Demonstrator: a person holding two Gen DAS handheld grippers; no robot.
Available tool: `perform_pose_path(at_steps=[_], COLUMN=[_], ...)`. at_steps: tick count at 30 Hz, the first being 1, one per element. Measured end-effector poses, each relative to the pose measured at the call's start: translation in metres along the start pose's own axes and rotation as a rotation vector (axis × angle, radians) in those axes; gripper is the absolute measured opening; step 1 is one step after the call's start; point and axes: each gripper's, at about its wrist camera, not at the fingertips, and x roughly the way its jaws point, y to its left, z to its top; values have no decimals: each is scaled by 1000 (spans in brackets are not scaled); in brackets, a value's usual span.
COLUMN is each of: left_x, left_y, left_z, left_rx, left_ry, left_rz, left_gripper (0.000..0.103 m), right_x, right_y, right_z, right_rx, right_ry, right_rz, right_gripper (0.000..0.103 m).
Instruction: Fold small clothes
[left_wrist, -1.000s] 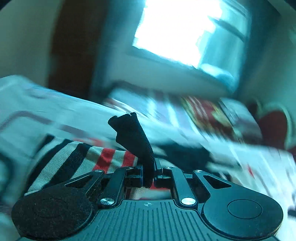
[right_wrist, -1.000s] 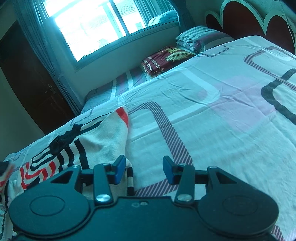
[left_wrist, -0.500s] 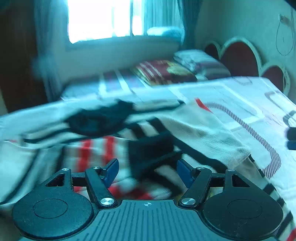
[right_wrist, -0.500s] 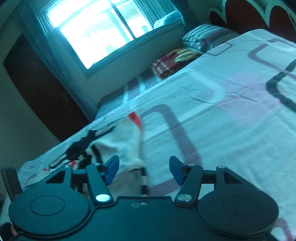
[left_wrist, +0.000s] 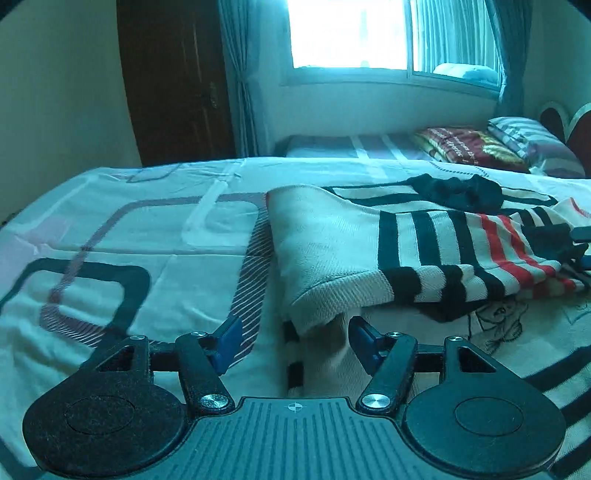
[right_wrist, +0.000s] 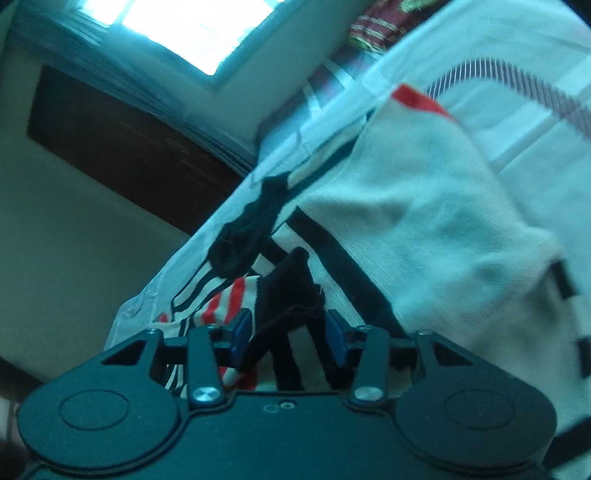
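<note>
A cream knit sweater with black and red stripes lies on the bed, one sleeve folded across its body. My left gripper hangs low at the sweater's near left edge. Its jaws are closing, the edge of the knit lies between them, and the pads do not press it. My right gripper is tilted over the sweater's striped part. Its jaws are closing around the sleeve's black cuff, with a small gap still at the pads. The black collar lies just beyond. The right gripper's fingertips show at the far right of the left wrist view.
The patterned bedsheet stretches out to the left of the sweater. Pillows and a folded red blanket lie at the head of the bed near the headboard. A dark door and a bright window stand behind.
My left gripper has let go of the black cuff, opened and swung left to the sweater's near edge. My right gripper moved from the sweater's edge over to the cuff, rolling, and its jaws narrowed.
</note>
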Motion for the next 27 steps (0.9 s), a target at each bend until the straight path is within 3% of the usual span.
perform_pose_path(at_steps=[1, 2, 3, 5, 6, 9, 12, 14, 17, 24, 27], left_x=[4, 12, 19, 30, 41, 52, 57, 61, 62, 49, 14], left_y=[1, -2, -4, -4, -2, -5, -3, 0, -3, 0, 4], left_z=[0, -1, 0, -1, 0, -1, -4, -3, -2, 1, 4], left_rx=[-11, -18, -15, -12, -29, -35, -55, -80, -50, -6, 4], left_ry=[11, 18, 24, 22, 25, 20, 28, 38, 44, 72, -10], left_rz=[-12, -24, -30, -45, -57, -60, -76, -88, -86, -104, -95], left_gripper=[64, 60, 52, 42, 38, 36, 36, 36, 36, 36, 36], right_x=[3, 6, 9, 5, -1, -31, -45, -35, -23, -35, -52], right_y=[4, 9, 14, 24, 31, 46, 44, 27, 8, 9, 14], right_z=[0, 1, 2, 3, 2, 1, -7, -10, -11, -14, -11], right_rx=[-22, -57, -93, -168, -214, -305, -394, -380, -322, -338, -376], right_ry=[-1, 3, 5, -19, -45, -125, -145, -101, -50, -55, -111], right_rz=[-16, -36, -57, -62, -62, -27, -68, -131, -139, -154, -133], right_gripper=[29, 16, 11, 9, 8, 8, 8, 8, 6, 9, 18])
